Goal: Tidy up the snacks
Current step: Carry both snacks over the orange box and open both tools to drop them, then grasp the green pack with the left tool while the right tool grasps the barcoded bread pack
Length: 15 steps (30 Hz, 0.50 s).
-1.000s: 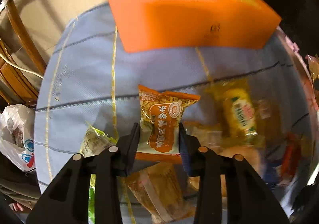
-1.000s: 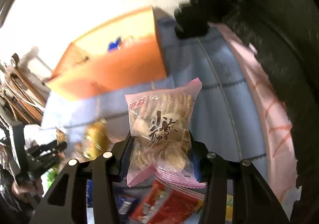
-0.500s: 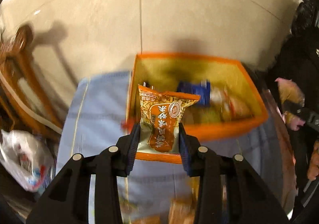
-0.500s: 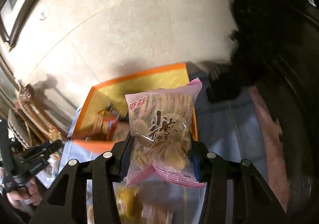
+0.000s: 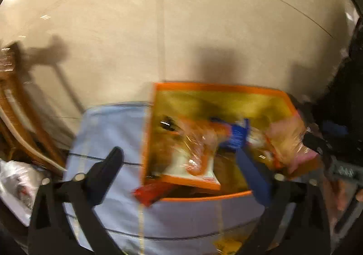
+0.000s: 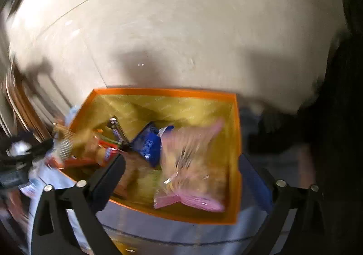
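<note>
Beige floor tiles fill the background of the left wrist view, beyond a table under a pale blue tablecloth point(image 5: 109, 132), with a wooden chair point(image 5: 20, 123) off its left edge. At the table's far edge stands an orange box point(image 5: 217, 88). The left gripper point(image 5: 183, 162) has just been opening and its jaws now stand wide apart, nothing pressed between them; the orange snack packet point(image 5: 192, 164) lies blurred just ahead, over the box's near-left corner, apparently dropping in. A red wrapper point(image 5: 152, 192) overhangs the near wall there.

From the right wrist view, the same tiles and orange box point(image 6: 237, 153). The right gripper point(image 6: 188, 173) has also just been opening, jaws spread and empty; the pink cracker bag point(image 6: 190, 164) lies directly ahead inside the box near its right wall, long axis running away from the gripper, beside a blue packet point(image 6: 147, 143). Both hands look equally near the box.
</note>
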Each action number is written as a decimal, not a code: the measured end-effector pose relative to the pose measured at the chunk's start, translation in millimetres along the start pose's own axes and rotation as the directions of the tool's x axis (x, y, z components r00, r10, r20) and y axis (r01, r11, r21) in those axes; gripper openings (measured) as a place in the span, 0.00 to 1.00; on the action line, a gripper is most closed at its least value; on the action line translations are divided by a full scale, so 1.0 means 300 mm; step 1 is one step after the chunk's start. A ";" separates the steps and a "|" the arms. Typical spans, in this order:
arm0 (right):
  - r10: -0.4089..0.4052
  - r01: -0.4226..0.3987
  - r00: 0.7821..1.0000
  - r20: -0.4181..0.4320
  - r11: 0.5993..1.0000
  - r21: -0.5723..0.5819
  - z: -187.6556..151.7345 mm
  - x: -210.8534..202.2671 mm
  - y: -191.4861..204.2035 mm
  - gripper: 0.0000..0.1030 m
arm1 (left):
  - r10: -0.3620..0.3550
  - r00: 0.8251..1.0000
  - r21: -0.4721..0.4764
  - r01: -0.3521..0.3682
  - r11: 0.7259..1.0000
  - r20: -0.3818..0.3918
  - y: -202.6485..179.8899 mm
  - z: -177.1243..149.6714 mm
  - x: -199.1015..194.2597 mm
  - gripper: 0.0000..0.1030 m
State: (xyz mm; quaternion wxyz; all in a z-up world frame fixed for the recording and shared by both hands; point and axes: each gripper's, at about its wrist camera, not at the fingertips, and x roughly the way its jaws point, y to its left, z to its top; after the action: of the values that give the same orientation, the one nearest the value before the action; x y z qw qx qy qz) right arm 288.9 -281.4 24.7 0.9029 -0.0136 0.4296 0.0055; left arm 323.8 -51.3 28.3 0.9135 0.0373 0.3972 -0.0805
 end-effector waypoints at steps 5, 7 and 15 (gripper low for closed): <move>0.074 -0.085 0.987 -0.140 0.994 -0.073 -0.156 -0.063 0.015 0.97 | 0.063 0.994 0.020 -0.061 0.998 -0.091 0.130 -0.198 -0.091 0.96; 0.136 -0.163 0.969 -0.205 0.979 -0.121 -0.277 -0.084 0.041 0.97 | 0.087 0.989 0.023 -0.085 0.996 -0.123 0.180 -0.357 -0.145 0.96; 0.209 -0.464 0.849 -0.486 0.736 -0.493 -0.641 0.013 0.260 0.96 | 0.104 0.944 0.215 -0.036 0.976 -0.314 0.223 -0.943 -0.181 0.96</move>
State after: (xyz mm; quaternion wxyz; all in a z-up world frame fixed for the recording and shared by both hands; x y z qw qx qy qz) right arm 140.5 -209.2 -101.1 0.7280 -0.2165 0.5752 0.3038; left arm 95.6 58.2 -124.7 0.8293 0.1584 0.5296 -0.0815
